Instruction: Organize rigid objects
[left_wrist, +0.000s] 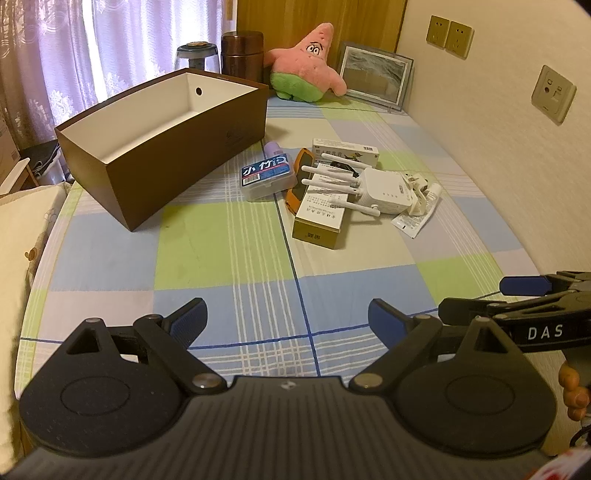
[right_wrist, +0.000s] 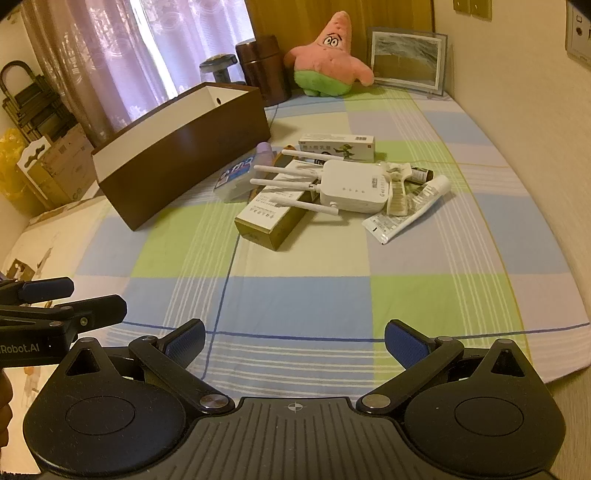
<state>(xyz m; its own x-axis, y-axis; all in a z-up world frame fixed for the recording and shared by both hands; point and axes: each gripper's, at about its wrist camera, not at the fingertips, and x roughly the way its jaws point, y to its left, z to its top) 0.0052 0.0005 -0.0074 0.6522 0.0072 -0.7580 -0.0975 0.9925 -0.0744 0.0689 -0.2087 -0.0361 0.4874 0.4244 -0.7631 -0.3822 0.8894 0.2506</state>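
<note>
A brown box with a white inside stands open and looks empty on the checked cloth. Right of it lies a pile: a white router with antennas, a gold carton, a white medicine box, a clear case with a blue label, an orange-edged device, a tube. My left gripper and right gripper are open and empty, well short of the pile.
A pink star plush, a framed picture, a brown canister and a grey jar stand at the back. A wall runs along the right. Curtains hang at the left.
</note>
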